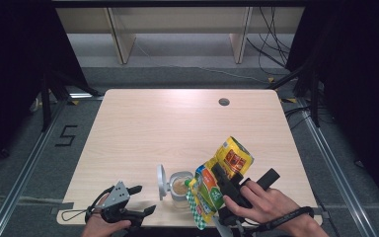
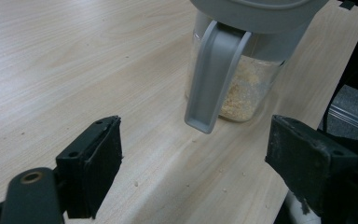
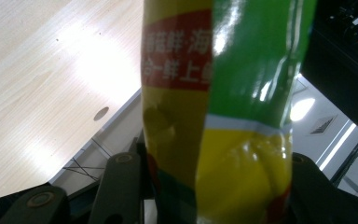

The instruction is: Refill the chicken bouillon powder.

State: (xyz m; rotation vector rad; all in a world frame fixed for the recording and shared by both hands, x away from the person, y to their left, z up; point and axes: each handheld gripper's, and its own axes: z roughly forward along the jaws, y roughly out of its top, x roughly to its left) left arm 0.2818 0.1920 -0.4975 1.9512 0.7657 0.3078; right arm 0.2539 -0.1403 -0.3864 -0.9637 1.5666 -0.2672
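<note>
So, the wooden table (image 1: 143, 128) carried everything near its front edge. Right hand (image 1: 271, 205) came in from the bottom right, fingers wrapped round the body of the right gripper (image 1: 225, 183), which pointed up and left across the table. Its jaws were clamped on a yellow-green snack bag (image 1: 217, 180), pinched about mid-length; the bag was tilted, lower end hanging at the rim of the jar, upper end angled away to the right. In the right gripper view the bag stood between both jaws and hid the gap between them.

Left hand (image 1: 101, 227) sat low at the front edge, holding the left gripper (image 1: 143, 200) roughly level, aimed right toward the jar. Jaws stood wide apart with nothing between them, short of the jar.

Clear jar (image 1: 180, 190) stood upright just left of the bag, partly filled with pale crumbs, grey lid (image 1: 161, 180) flipped up on its left side.
</note>
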